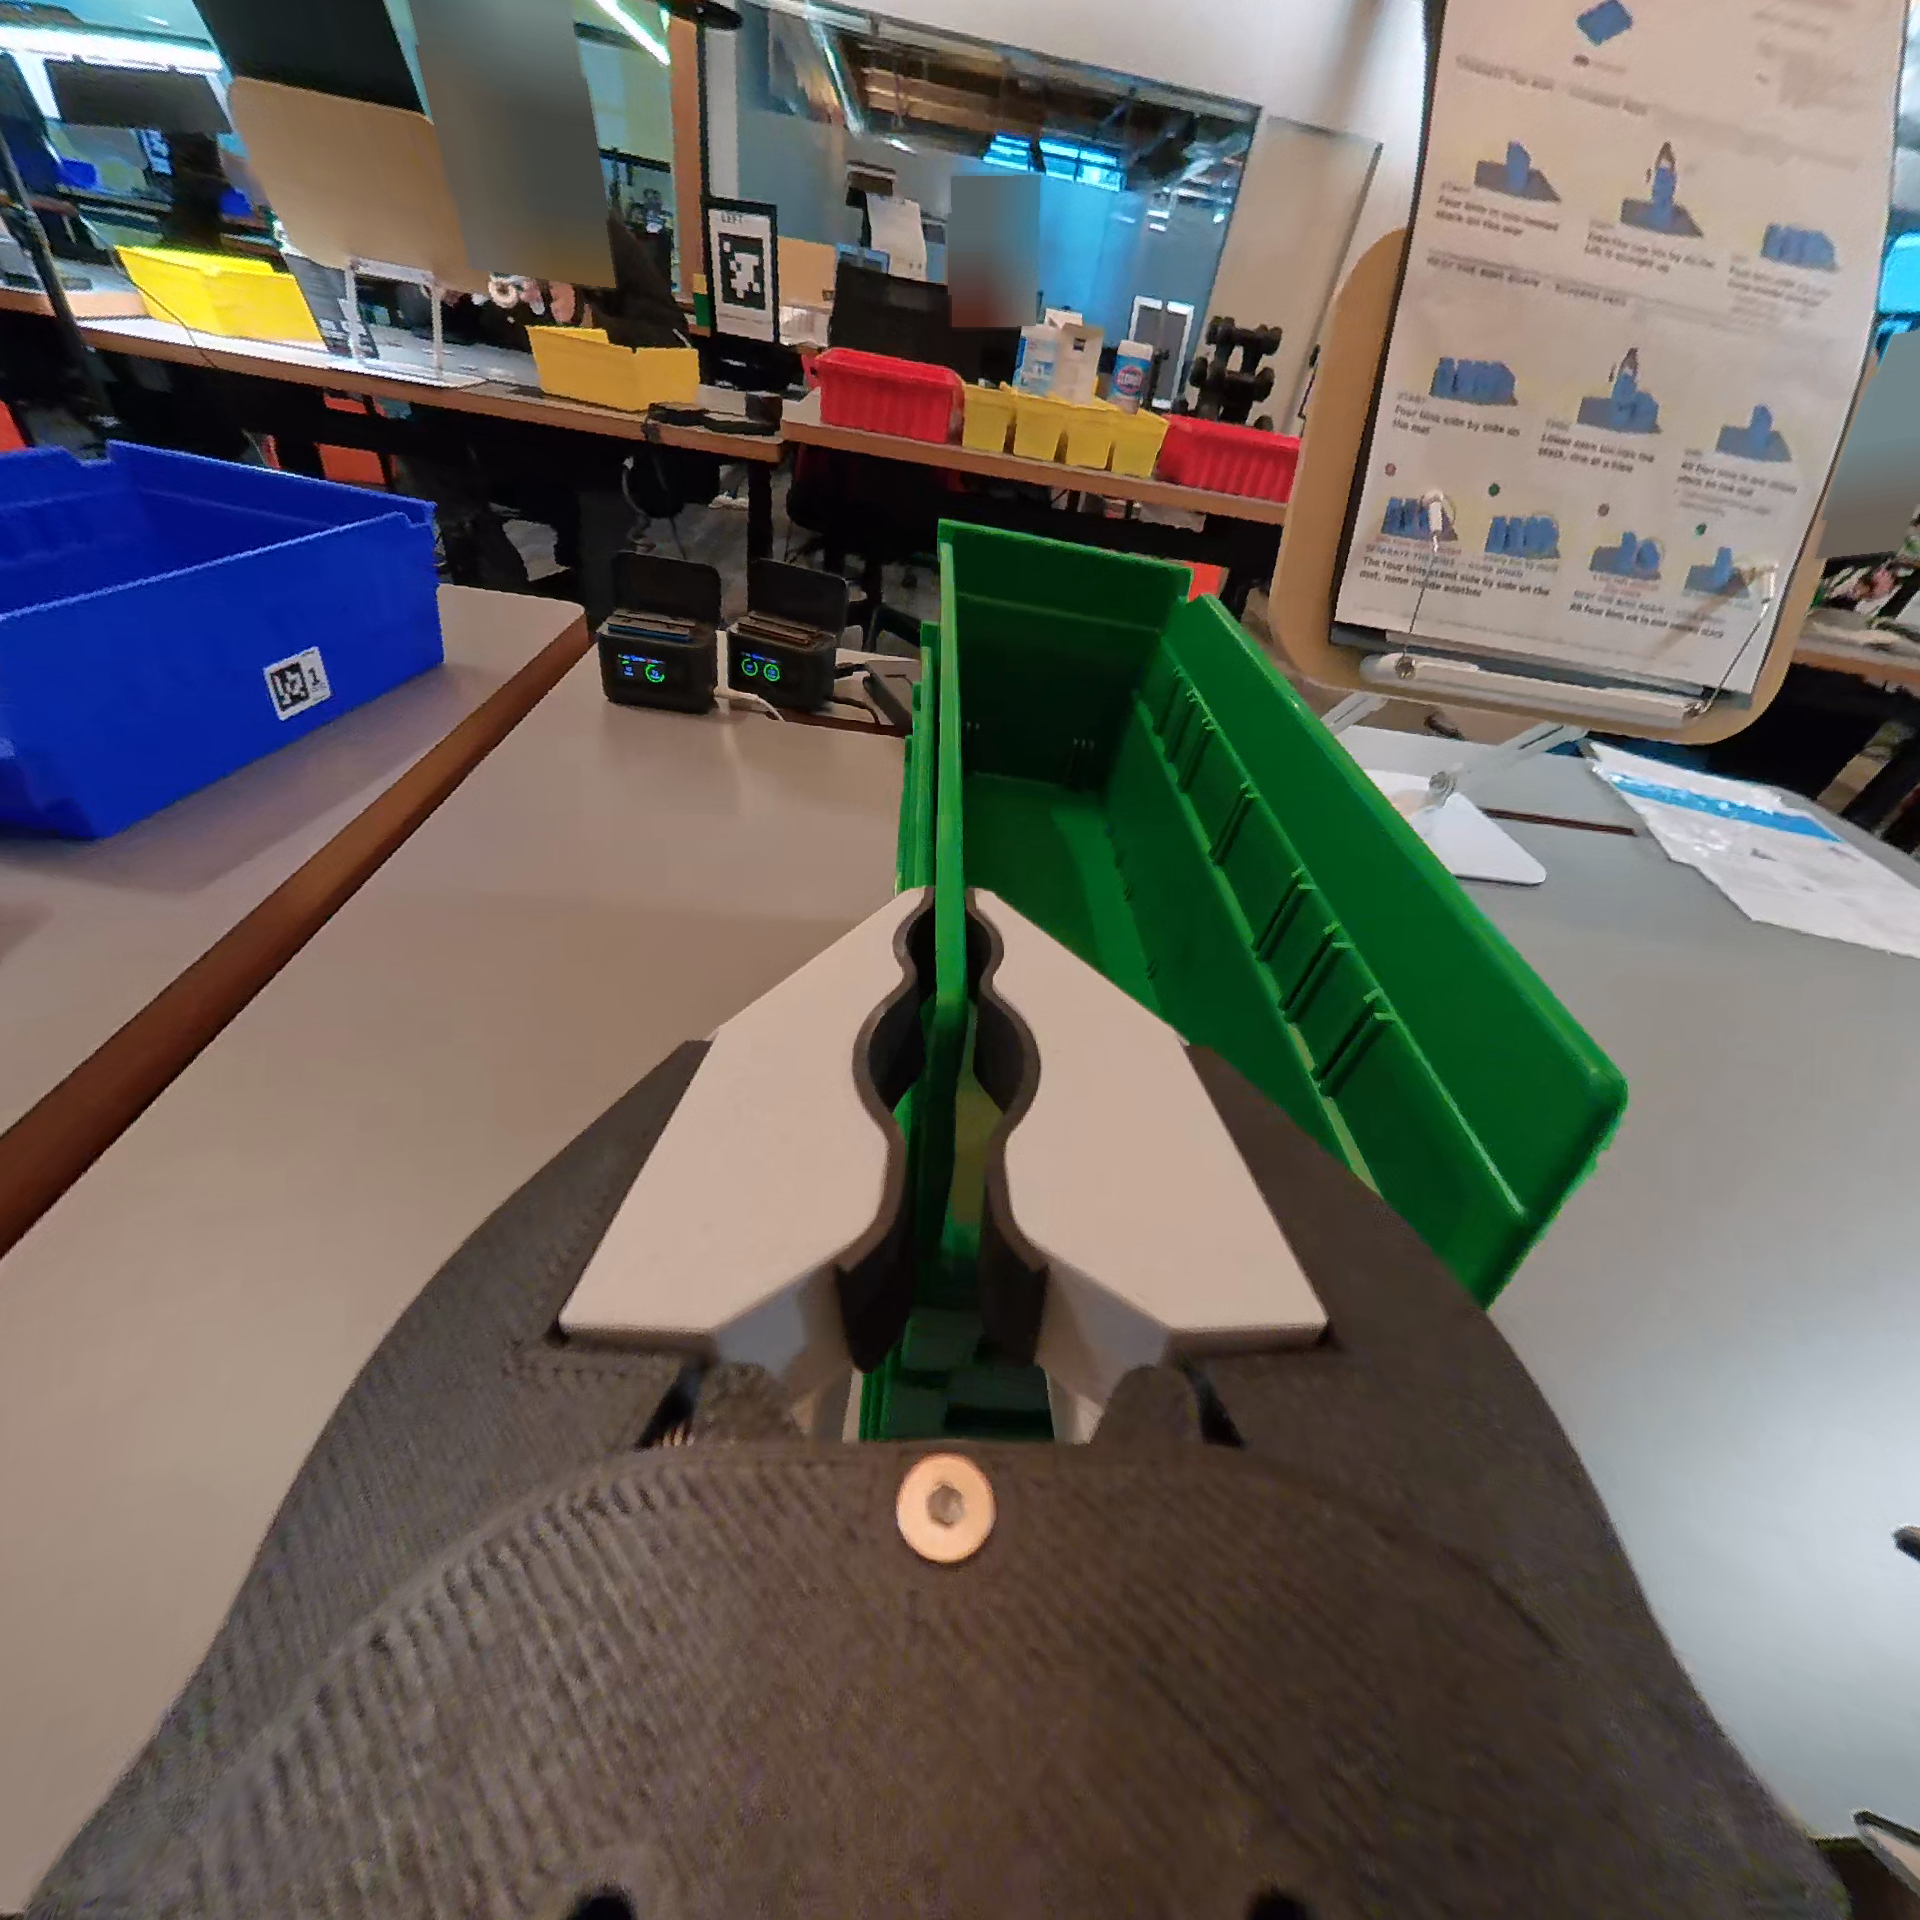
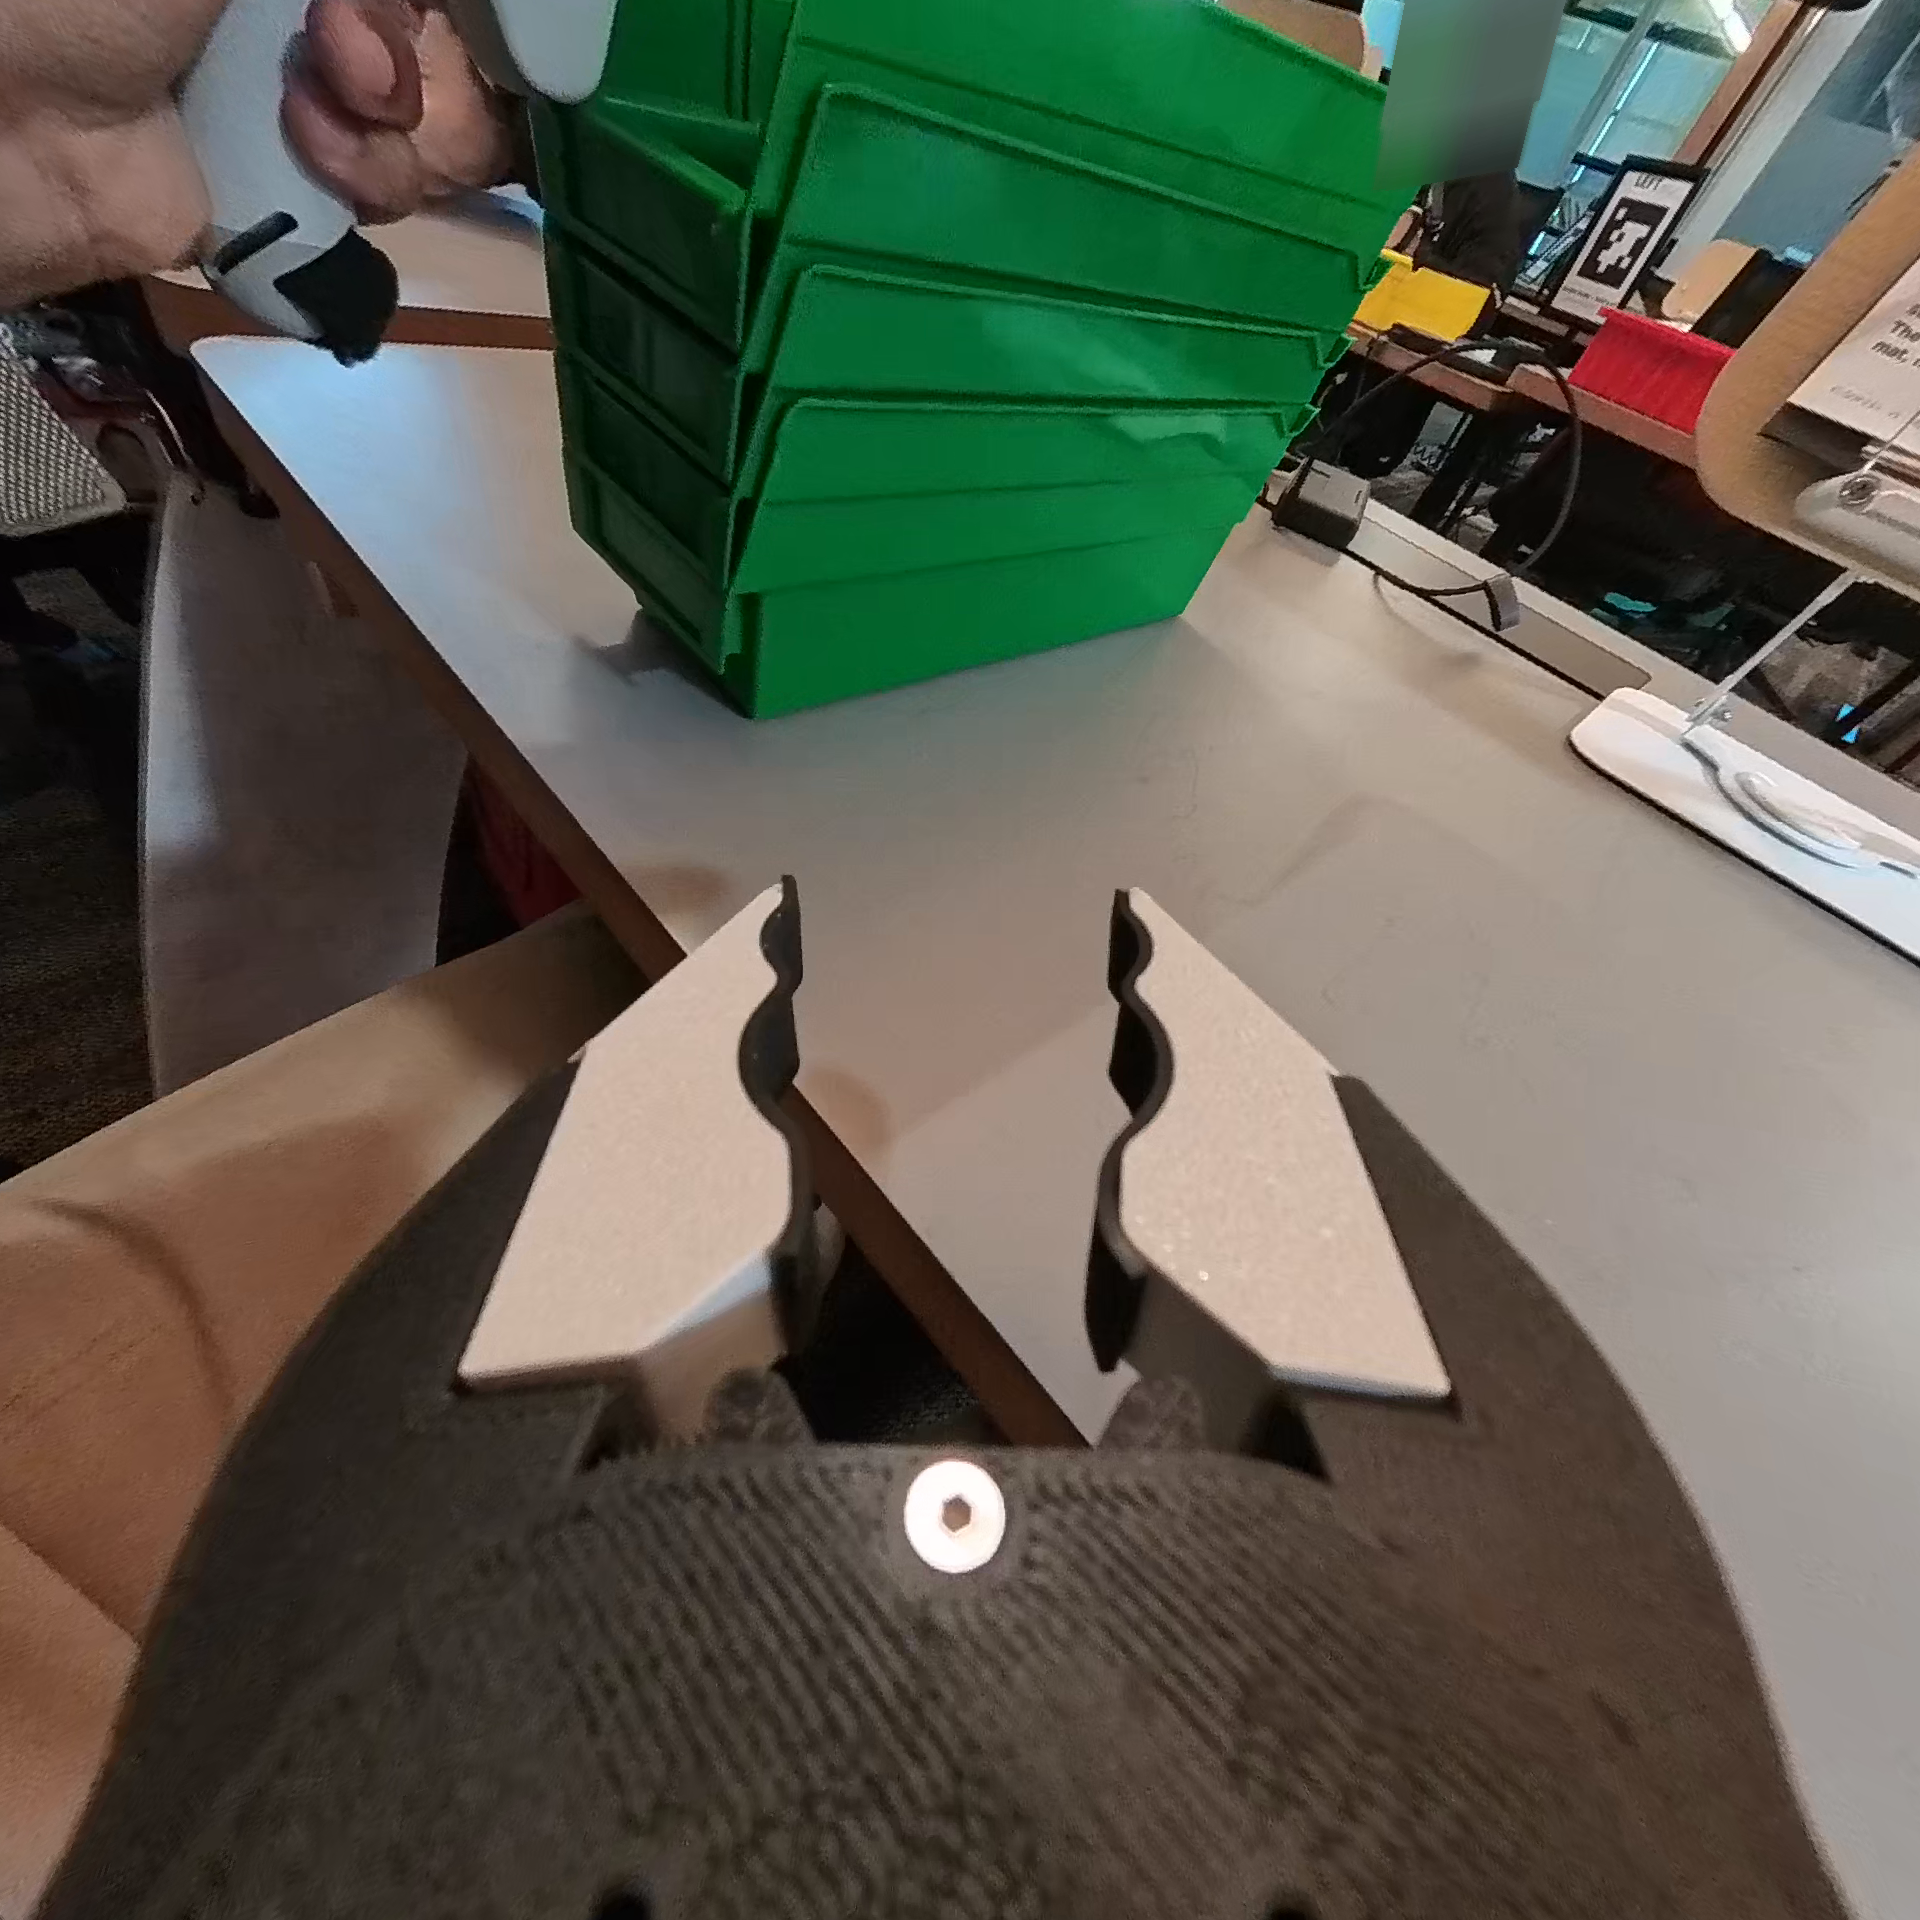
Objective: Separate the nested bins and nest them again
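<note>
A stack of several nested green bins (image 2: 987, 416) stands on the grey table (image 2: 1351, 935). In the left wrist view I look down into the top green bin (image 1: 1195, 831). My left gripper (image 1: 951, 904) is shut on that bin's left side wall, both pads pressed against the thin green rim. In the right wrist view a hand (image 2: 208, 135) holds the left gripper's handle at the stack's top left. My right gripper (image 2: 956, 914) is open and empty, low over the table's near edge, well short of the stack.
A blue bin (image 1: 187, 623) sits on the neighbouring table at left. Two black charger cases (image 1: 717, 655) stand behind the stack. An instruction sheet on a stand (image 1: 1600, 364) is at the right, its white base (image 2: 1745, 800) on the table. Papers (image 1: 1766, 852) lie at far right.
</note>
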A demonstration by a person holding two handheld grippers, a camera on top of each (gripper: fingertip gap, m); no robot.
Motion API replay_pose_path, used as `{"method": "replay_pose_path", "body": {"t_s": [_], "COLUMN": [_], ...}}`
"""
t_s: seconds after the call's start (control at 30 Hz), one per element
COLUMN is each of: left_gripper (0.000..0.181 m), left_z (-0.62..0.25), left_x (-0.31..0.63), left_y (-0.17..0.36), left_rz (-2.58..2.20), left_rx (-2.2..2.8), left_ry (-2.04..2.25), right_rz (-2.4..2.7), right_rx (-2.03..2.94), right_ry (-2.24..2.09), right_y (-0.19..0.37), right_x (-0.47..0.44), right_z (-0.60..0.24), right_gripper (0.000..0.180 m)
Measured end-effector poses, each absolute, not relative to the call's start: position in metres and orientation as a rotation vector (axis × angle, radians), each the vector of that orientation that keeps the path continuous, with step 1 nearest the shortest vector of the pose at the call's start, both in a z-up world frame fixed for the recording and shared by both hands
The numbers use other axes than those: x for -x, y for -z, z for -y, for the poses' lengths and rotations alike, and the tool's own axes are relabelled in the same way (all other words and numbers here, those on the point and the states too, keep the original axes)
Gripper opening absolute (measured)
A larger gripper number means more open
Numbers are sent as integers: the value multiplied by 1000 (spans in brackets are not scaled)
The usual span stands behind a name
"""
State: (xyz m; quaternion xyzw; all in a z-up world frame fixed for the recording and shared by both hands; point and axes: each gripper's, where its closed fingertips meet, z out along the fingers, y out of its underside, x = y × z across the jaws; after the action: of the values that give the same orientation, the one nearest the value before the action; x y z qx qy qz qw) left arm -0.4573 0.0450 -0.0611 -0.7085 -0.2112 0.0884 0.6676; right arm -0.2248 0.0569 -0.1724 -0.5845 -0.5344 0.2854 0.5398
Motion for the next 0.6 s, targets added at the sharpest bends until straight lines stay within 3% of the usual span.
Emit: {"method": "replay_pose_path", "body": {"t_s": [0.4,0.6], "left_gripper": [0,0], "left_z": [-38,-26], "left_x": [462,453], "left_y": [51,10], "left_rz": [569,518], "left_rx": [1456,1377], "left_ry": [-108,-114], "right_rz": [1273,1276], "right_rx": [1391,1392], "right_ry": [-683,-681], "right_y": [172,173], "right_x": [225,226], "right_z": [-57,-57], "right_gripper": [59,59]}}
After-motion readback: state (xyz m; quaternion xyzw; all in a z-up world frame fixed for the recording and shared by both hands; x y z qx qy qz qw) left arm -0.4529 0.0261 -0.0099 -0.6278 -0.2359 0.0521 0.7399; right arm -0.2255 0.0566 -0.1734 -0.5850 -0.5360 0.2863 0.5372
